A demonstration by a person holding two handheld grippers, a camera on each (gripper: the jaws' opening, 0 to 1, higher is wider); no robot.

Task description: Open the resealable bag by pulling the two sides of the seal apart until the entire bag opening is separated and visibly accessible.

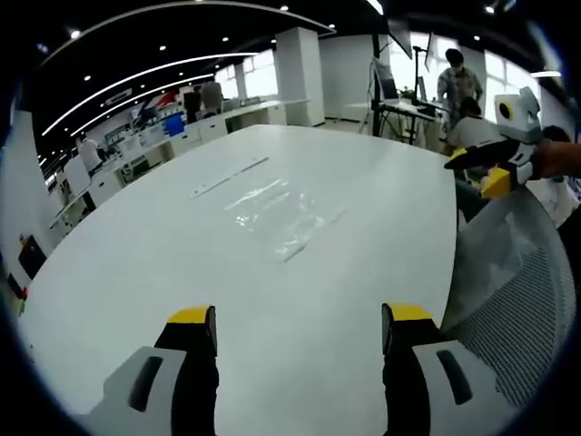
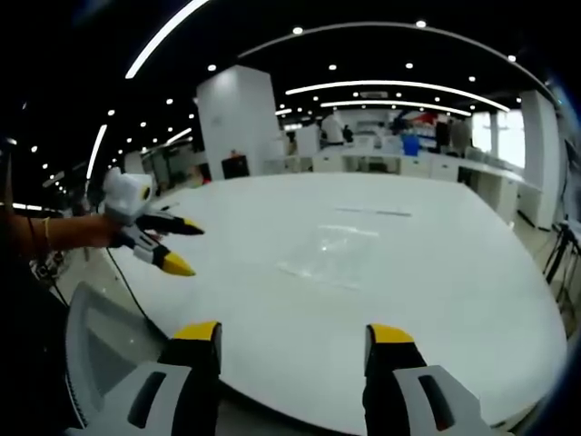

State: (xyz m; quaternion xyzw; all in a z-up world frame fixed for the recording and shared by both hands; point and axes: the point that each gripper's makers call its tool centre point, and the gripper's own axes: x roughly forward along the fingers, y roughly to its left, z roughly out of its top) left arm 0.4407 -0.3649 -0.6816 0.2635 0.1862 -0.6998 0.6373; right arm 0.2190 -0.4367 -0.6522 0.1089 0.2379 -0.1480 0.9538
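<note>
- bright open-plan office with ceiling spotlights and white pillars lies behind a large white rounded table (image 1: 136, 272), seen in both views.
- left gripper (image 1: 298, 329), black with yellow tips, rises from the bottom of the left gripper view; its jaws stand wide apart with nothing between them, above the bare tabletop.
- right gripper (image 2: 292, 345), of the same black-and-yellow build, rises from the bottom of the right gripper view; its jaws also stand wide and hold nothing, just over the near table edge.
- in the left gripper view the right gripper appears at the right edge, held in a hand beyond the table's edge, jaws spread.
- in the right gripper view the left gripper appears at the left, gripped by a hand (image 2: 86, 232) with a bracelet at the wrist, its yellow-tipped jaws spread.
- clear flat resealable plastic bag (image 1: 277, 211) lies on the table near its middle, well apart from both grippers; whether its seal is closed i cannot tell.
- grey mesh chair back (image 1: 517, 300) stands beside the table.
- people (image 1: 458, 86) stand and sit at desks in the background.
</note>
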